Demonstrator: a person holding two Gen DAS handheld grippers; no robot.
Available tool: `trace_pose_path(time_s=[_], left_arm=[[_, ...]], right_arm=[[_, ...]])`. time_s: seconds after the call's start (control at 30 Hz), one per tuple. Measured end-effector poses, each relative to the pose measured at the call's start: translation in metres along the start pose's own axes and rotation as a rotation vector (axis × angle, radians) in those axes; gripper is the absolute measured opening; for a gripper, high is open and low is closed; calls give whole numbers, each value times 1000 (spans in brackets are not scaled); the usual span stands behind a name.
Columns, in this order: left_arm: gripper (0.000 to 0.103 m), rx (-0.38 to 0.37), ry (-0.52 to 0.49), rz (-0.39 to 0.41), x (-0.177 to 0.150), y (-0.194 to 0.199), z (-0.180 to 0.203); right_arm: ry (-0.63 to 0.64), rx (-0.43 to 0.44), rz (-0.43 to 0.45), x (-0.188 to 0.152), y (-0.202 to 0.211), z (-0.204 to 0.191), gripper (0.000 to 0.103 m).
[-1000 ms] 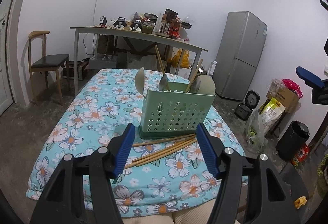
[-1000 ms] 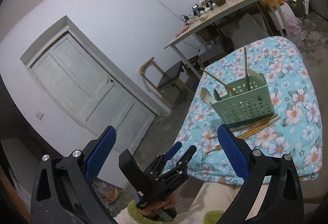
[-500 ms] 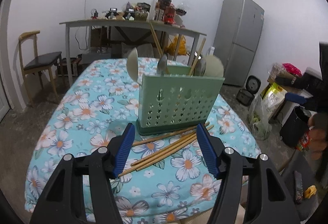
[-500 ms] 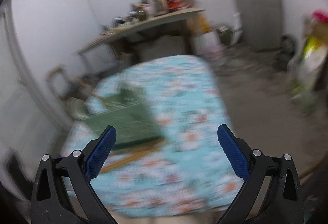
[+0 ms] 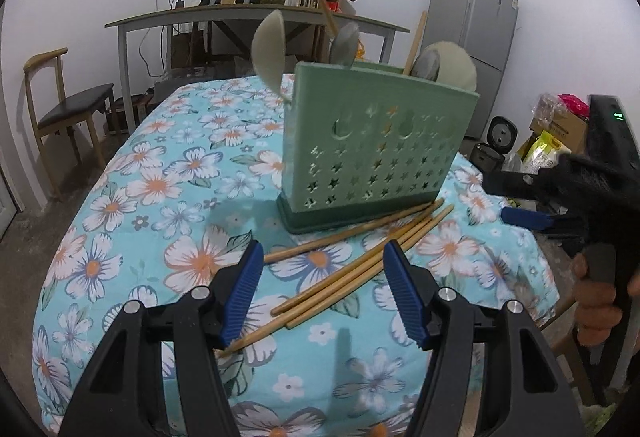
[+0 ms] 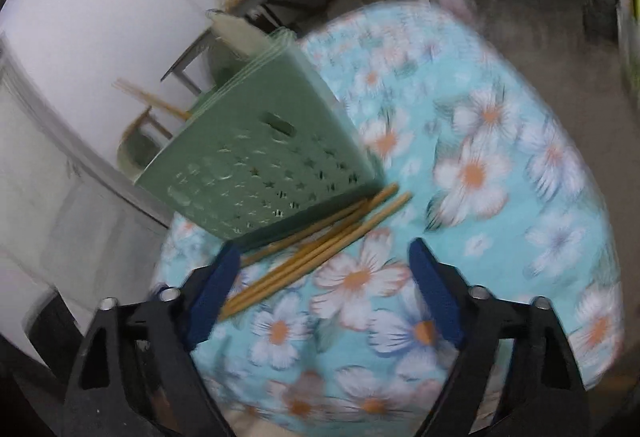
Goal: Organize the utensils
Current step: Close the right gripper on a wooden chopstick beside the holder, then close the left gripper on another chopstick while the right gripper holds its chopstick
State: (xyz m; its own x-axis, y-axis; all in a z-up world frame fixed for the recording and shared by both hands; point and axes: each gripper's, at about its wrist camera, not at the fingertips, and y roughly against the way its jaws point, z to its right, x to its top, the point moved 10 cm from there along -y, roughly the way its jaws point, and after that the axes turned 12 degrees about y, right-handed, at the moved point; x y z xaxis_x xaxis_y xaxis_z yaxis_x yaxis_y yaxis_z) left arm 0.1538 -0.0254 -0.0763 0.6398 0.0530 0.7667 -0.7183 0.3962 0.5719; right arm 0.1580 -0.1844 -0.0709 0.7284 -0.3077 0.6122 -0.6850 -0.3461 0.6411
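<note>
- Loose chopsticks (image 5: 360, 257) lie fanned on the flowered cloth right in front of the green utensil caddy (image 5: 376, 153), their far ends touching or just beside its dark base. They're still out of the holder, so the sorting job is not done.
- Big change: a second ago both views sat higher and farther back; now both hand-held grippers have dropped in low over the chopsticks. My read: this is the approach for a pick-up.
- The chopsticks themselves: thin, pale wooden sticks, one lying apart nearer the caddy, the others bunched and crossing at a slant. Slim and round, so I'd expect them to roll if nudged.
- The caddy stands upright on the bench (image 5: 132, 205), star-shaped cut-outs across its front wall. Spoons (image 5: 270, 49) and a couple of upright sticks already poke out of the top.
- Left hand-held gripper (image 5: 322, 291): jaws apart, nothing clamped; the bunched sticks show in the gap between its blue pads, below the tips. Whether it touches them I can't tell.
- Right hand-held gripper (image 6: 324, 287): jaws apart and closing right now, down from the wide spread of a second ago. Nothing sits between them; the stick ends lie by its left finger (image 6: 212, 297). This view is smeared with motion.
- From the left view, the right hand (image 5: 596, 297) grips its tool at the bench's right edge.
- Farther out: a cluttered table (image 5: 248, 17), a chair (image 5: 68, 105), a grey fridge (image 5: 472, 33).
</note>
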Motion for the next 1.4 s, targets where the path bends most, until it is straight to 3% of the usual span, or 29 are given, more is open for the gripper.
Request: trace_pose_path(time_s=[0.07, 0.17, 0.33, 0.6, 0.8, 1.07, 1.23, 1.4], left_arm=[[60, 9, -4, -1, -2, -2, -5], [60, 24, -13, 3, -3, -4, -11], [60, 23, -7, 2, -2, -6, -18], [60, -1, -5, -2, -1, -8, -17], [60, 1, -10, 3, 1, -7, -16], [60, 21, -16, 0, 0, -6, -17], [60, 22, -36, -16, -3, -9, -10], [60, -10, -77, -57, -11, -18, 8]], right_arm=[[-152, 86, -47, -3, -16, 10, 70], [-296, 136, -86, -6, -31, 23, 66], [-453, 106, -121, -11, -47, 43, 47], [-571, 4, -101, -6, -62, 55, 25], [-502, -76, -122, -2, -76, 56, 11], [-404, -45, -200, -8, -60, 57, 10], [-261, -112, -243, -10, -37, 68, 8], [-142, -162, -246, -10, -45, 63, 12]])
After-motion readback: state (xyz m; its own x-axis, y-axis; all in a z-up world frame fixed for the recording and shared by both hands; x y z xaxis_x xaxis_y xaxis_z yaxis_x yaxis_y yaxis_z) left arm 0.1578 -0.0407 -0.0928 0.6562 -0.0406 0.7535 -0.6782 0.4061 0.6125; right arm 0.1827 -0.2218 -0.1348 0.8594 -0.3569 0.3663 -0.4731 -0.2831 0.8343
